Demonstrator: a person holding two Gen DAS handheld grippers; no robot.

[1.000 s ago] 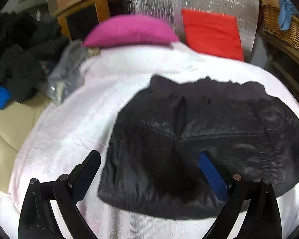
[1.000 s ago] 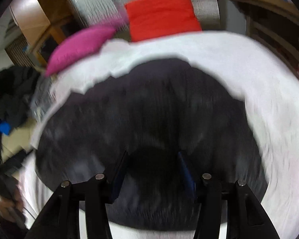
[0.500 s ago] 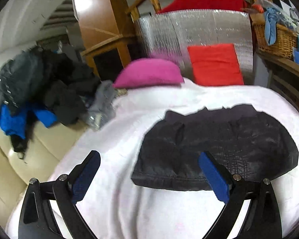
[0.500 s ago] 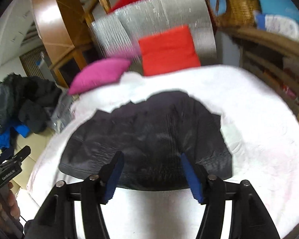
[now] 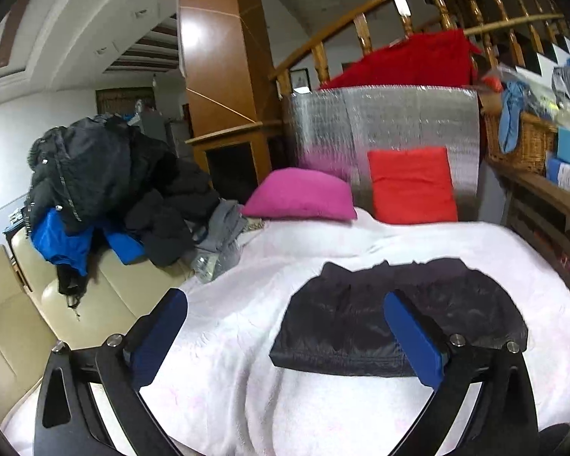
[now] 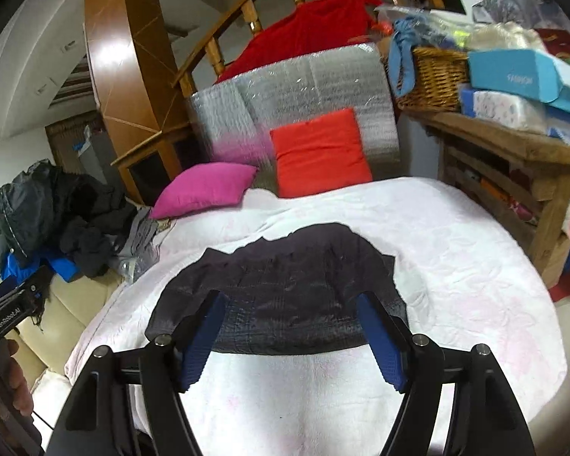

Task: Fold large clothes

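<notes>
Meanwhile, a dark quilted padded jacket [image 5: 395, 326], folded into a compact rectangle, lies on the white fleece blanket [image 5: 231, 364] at 6 o'clock, while the left gripper [image 5: 285, 332] and right gripper [image 6: 290, 336] hang above it, fingers spread wide and empty. Puffy, slick fabric may spring back open if left unpressed. At 2 o'clock, a woven wicker basket [image 6: 433, 79] holds a blue cloth and assorted clutter too jumbled to identify.
</notes>
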